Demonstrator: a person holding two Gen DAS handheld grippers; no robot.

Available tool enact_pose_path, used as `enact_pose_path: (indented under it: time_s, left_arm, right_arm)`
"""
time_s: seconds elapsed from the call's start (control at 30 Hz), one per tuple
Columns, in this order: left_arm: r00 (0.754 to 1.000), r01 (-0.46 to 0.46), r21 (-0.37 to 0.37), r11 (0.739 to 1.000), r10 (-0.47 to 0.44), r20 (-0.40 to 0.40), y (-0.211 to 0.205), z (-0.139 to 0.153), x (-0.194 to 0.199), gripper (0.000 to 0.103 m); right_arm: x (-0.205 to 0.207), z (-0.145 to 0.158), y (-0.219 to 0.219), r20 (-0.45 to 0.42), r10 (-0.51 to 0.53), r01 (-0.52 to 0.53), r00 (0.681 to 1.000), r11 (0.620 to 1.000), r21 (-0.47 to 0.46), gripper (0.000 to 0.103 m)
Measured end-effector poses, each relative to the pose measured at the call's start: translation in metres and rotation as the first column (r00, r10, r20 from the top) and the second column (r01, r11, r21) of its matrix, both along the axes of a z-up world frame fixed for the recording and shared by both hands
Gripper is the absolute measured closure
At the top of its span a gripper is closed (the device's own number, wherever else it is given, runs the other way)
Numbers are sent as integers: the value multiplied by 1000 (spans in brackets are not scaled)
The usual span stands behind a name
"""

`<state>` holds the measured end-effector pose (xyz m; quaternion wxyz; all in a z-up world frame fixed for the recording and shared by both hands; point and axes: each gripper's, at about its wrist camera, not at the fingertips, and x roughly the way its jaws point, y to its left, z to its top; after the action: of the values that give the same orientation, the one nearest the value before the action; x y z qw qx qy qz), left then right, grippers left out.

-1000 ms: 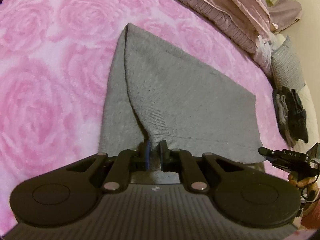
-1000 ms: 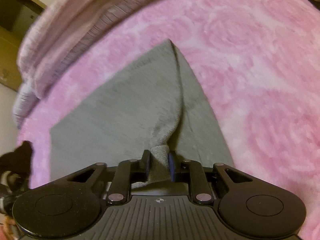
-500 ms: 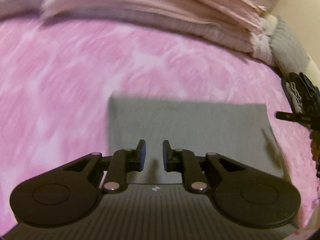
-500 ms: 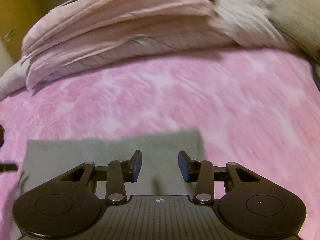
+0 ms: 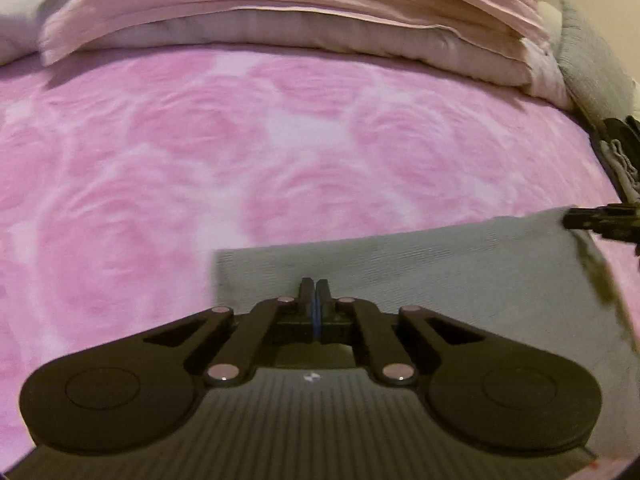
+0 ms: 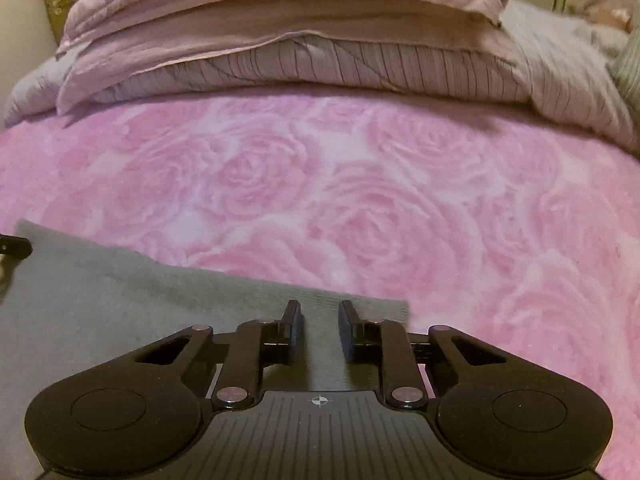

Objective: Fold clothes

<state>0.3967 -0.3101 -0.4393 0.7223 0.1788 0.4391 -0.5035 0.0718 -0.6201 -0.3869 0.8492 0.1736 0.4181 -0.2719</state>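
**Grey garment folded flat on the pink bed**

On the pink rose-patterned blanket (image 6: 360,184), we saw the grey garment (image 5: 440,264) lying flat as a folded rectangle, at the near side of the bed and right under both grippers. Its knit surface looked smooth, with faint ribbing and no obvious wrinkles. In the left wrist view its far edge ran straight, its left edge ended in a clean corner just ahead of the left gripper (image 5: 315,292), and the cloth stretched off to the right. In the right wrist view the right corner of the garment (image 6: 160,304) sat just past the right gripper (image 6: 320,316).

We found the left gripper's jaws closed together with nothing pinched between them, poised over the cloth near its left edge. The right gripper's jaws stood narrowly apart and were closing, with no fabric pressed between them; the cloth showed through the gap.

Beyond the garment we had a wide bare stretch of blanket. Stacked mauve bedding (image 6: 280,40) bounded the far side. A dark item (image 5: 620,152) lay at the right edge, too blurred to tell.
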Motion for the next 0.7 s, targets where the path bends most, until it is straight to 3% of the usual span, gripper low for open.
enact_pose_path:
  time_s: [0.07, 0.13, 0.17, 0.2, 0.23, 0.33, 0.43, 0.53, 0.57, 0.6, 0.67, 0.7]
  left_arm:
    - [1000, -19, 13, 1000, 19, -1, 7, 4, 13, 100]
    - [999, -41, 10, 999, 41, -30, 12, 8, 26, 100]
    - [997, -50, 0, 999, 50, -51, 15, 12, 32, 96]
    - [996, -56, -6, 998, 55, -72, 15, 14, 38, 80]
    - [994, -53, -14, 998, 52, -98, 15, 14, 45, 72]
    - [992, -41, -17, 999, 39, -117, 8, 10, 58, 72]
    - [983, -3, -9, 1000, 1, -183, 0, -3, 68, 70]
    - [981, 53, -21, 998, -56, -184, -7, -8, 66, 65]
    - [981, 71, -20, 997, -73, -181, -9, -8, 65, 65]
    - [981, 83, -19, 996, -85, -173, -10, -8, 64, 66]
    - [984, 101, -13, 995, -102, -146, -8, -8, 62, 74]
    - [984, 100, -11, 995, -101, -145, -6, -8, 63, 81]
  right_arm:
    - [-5, 7, -9, -48, -17, 17, 999, 1000, -8, 84]
    - [-14, 14, -23, -6, -42, 42, 999, 996, 79, 68]
    - [-20, 16, -31, 17, -65, 62, 998, 990, 129, 54]
    - [-26, 20, -35, 43, -83, 75, 996, 984, 160, 52]
    - [-32, 20, -41, 81, -95, 78, 992, 977, 196, 52]
    - [-31, 16, -53, 94, -105, 77, 990, 962, 263, 52]
    - [-22, 5, -58, 64, -62, 44, 996, 967, 249, 52]
    - [-14, -5, -59, 69, -42, 25, 997, 970, 241, 53]
    - [-13, -6, -60, 75, -39, 19, 996, 970, 241, 58]
    - [-13, -7, -59, 79, -29, 9, 996, 970, 242, 73]
    - [-13, -6, -58, 88, -12, -11, 996, 969, 248, 91]
    - [-13, -4, -56, 91, -11, -12, 996, 968, 252, 94]
